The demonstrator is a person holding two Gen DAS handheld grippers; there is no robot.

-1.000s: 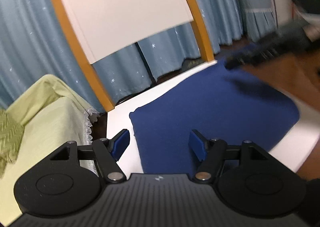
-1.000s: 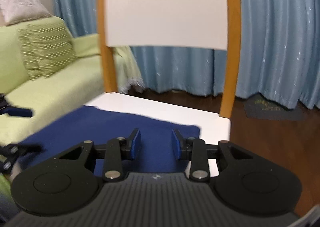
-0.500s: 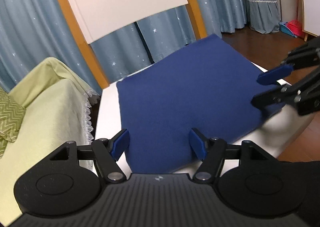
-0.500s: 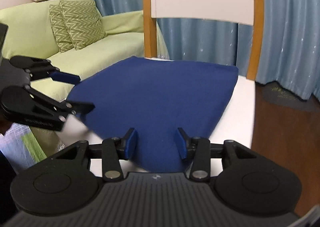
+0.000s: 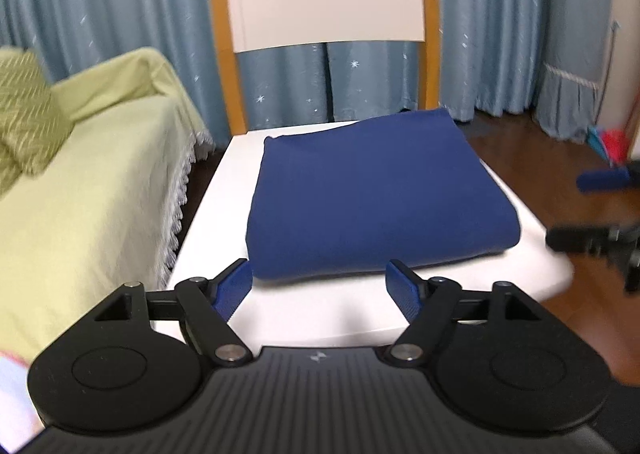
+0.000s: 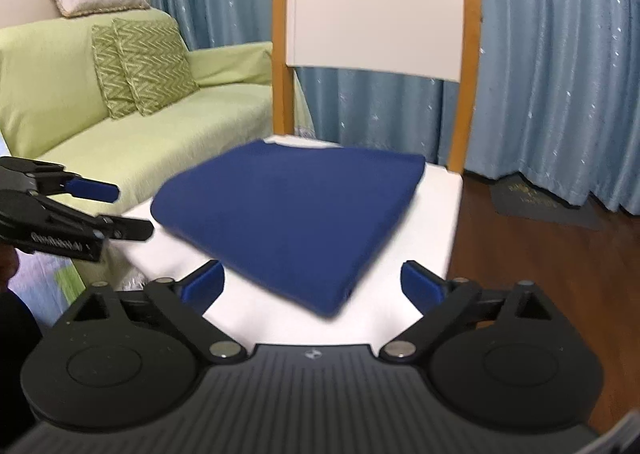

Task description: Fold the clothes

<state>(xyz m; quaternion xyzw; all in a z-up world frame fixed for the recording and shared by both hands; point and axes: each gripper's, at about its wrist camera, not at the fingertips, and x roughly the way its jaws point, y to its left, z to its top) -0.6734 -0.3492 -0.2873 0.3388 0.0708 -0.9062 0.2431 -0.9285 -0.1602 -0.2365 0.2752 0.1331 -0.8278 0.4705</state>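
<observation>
A navy blue cloth (image 5: pixel 368 194) lies folded into a flat rectangle on the white seat (image 5: pixel 320 314) of a chair; it also shows in the right wrist view (image 6: pixel 296 214). My left gripper (image 5: pixel 320 286) is open and empty, just short of the cloth's near edge. My right gripper (image 6: pixel 312 286) is open and empty, with the cloth's near corner between and just beyond its fingers. The left gripper also shows at the left edge of the right wrist view (image 6: pixel 100 210), off the seat's left side.
The chair's white backrest (image 6: pixel 372 2) with orange posts rises behind the cloth. A light green sofa (image 5: pixel 80 190) with patterned cushions (image 6: pixel 144 62) stands to the left. Blue curtains (image 6: pixel 560 54) hang behind. Dark wood floor (image 6: pixel 540 262) lies to the right.
Both grippers have pulled back from the cloth and off it. The right gripper's jaws have opened wider. The cloth lies flat and folded on the seat.
</observation>
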